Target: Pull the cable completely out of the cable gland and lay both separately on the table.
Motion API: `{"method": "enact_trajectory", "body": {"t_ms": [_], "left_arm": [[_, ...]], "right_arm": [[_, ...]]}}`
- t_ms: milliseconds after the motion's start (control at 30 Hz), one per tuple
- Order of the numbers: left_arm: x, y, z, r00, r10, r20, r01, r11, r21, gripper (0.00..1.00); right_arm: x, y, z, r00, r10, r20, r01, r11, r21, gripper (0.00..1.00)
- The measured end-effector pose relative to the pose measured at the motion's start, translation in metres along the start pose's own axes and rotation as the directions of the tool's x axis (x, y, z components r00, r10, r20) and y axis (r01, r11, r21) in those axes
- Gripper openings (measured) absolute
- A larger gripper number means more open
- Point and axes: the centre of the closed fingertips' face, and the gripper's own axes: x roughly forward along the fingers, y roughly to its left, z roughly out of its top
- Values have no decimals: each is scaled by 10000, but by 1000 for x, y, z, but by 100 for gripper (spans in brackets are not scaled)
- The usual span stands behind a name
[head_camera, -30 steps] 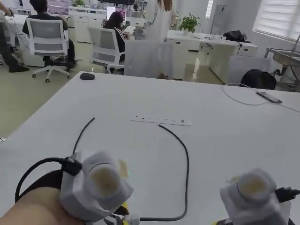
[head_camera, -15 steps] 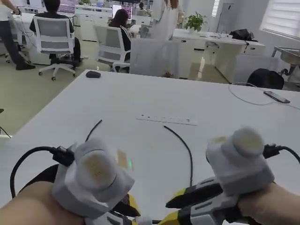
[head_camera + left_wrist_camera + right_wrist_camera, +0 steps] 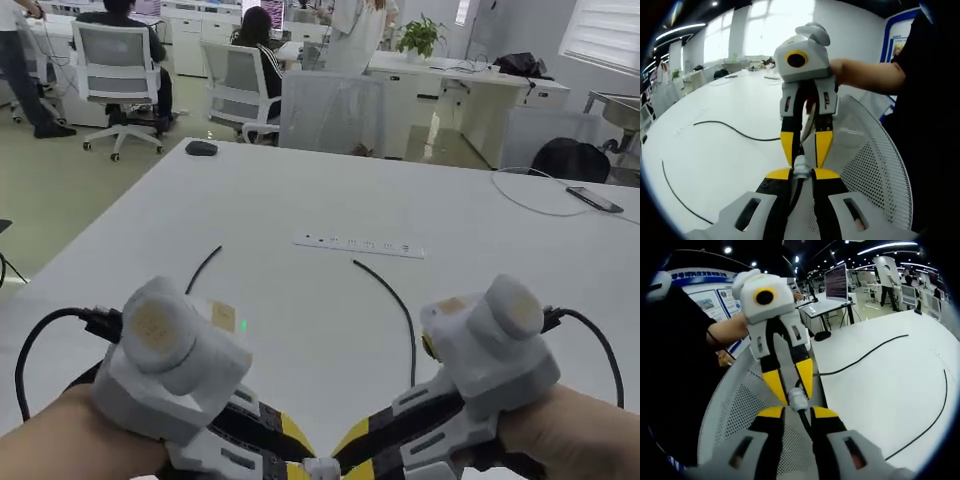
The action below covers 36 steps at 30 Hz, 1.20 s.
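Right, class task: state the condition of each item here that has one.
left gripper: shut on the gland.
right gripper: around the cable, grip unclear.
gland: held, cable still inside.
cable: threaded, rest slack on table.

White desk (image 3: 300, 190), slim white power strip (image 3: 358, 245) lying flat mid-surface, curved black cable (image 3: 396, 300) just beside it, shorter black cable (image 3: 203, 268) further left, dark mouse (image 3: 201, 148) near far edge, phone (image 3: 594, 200) far right.

Bare table (image 3: 300, 190) ahead gives free passage; cable (image 3: 399, 300) and power strip (image 3: 360, 245) lie flat across it.
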Motion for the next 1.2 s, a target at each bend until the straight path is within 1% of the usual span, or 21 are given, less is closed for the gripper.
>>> {"method": "enact_trajectory", "body": {"t_ms": [67, 100, 133, 167, 267, 333, 367, 467, 500, 533, 567, 600, 700, 800, 867, 900, 967, 1000, 1033, 1100, 1200], "left_arm": [[0, -1, 0, 9993, -225, 301, 234, 9993, -290, 16], [0, -3, -1, 9987, -368, 356, 384, 9982, -470, 16], [0, -1, -2, 9990, -279, 347, 294, 9987, -426, 16], [0, 0, -2, 9990, -238, 379, 254, 9988, -427, 16], [1, 0, -3, 9989, -217, 413, 236, 9987, -460, 17], [2, 4, -6, 9995, 41, 311, -37, 9999, -119, 17], [3, 4, -6, 9993, 134, 350, -132, 9999, -71, 18], [4, 6, -10, 9993, 179, 322, -175, 9998, -134, 23], [5, 5, -11, 9992, 149, 381, -141, 9996, -229, 25], [5, 3, -10, 9986, 34, 530, -13, 9992, -406, 25], [4, 0, -7, 9964, -154, 830, 210, 9975, -667, 24], [4, -1, -6, 9956, -237, 904, 306, 9967, -753, 24], [3, -4, -5, 9948, -368, 948, 445, 9958, -803, 20], [3, -8, -4, 9935, -532, 1003, 618, 9945, -845, 19], [2, -10, -3, 9928, -596, 1037, 682, 9943, -815, 17], [2, -13, -2, 9914, -709, 1095, 806, 9930, -862, 17], [1, -15, 0, 9899, -791, 1178, 893, 9925, -838, 17], [1, -16, 1, 9895, -801, 1202, 900, 9928, -793, 16], [2, -17, 0, 9899, -799, 1171, 895, 9928, -795, 16], [2, -17, -1, 9913, -749, 1085, 825, 9943, -679, 16], [4, -20, -3, 9921, -796, 972, 855, 9947, -575, 16]], "right_arm": [[1, 0, 3, 9990, 63, 448, -78, 9994, 342, 18], [1, -2, 0, 9991, 26, 424, -42, 9993, 377, 15], [2, -1, -1, 9984, 118, 555, -139, 9992, 381, 13], [3, -2, -1, 9981, 63, 615, -94, 9986, 517, 12], [4, -3, -3, 9964, -33, 846, -13, 9985, 540, 12], [4, -6, -3, 9946, -228, 1010, 148, 9967, 794, 12], [4, -7, -3, 9940, -295, 1050, 207, 9963, 839, 12], [3, -4, -2, 9906, -275, 1340, 163, 9963, 847, 11], [3, -3, 0, 9894, -248, 1428, 124, 9961, 869, 11], [3, -2, 0, 9889, -212, 1469, 85, 9962, 868, 12], [2, -1, 0, 9890, -176, 1468, 60, 9968, 791, 12], [2, 0, -1, 9895, -161, 1438, 54, 9972, 741, 12], [2, 3, -1, 9910, -140, 1328, 75, 9987, 494, 12], [0, 5, -2, 9921, 11, 1258, -51, 9995, 317, 12], [-1, 9, -2, 9924, 187, 1218, -217, 9995, 234, 12], [-2, 10, -2, 9918, 232, 1258, -271, 9992, 292, 12], [-4, 15, -1, 9876, 660, 1422, -747, 9956, 566, 12], [-6, 15, -1, 9858, 766, 1495, -867, 9943, 623, 13], [-7, 14, -1, 9854, 843, 1479, -965, 9923, 776, 13], [-9, 12, 0, 9853, 888, 1460, -1013, 9916, 805, 14], [-10, 12, 7, 9843, 1072, 1402, -1202, 9889, 878, 17]]}}
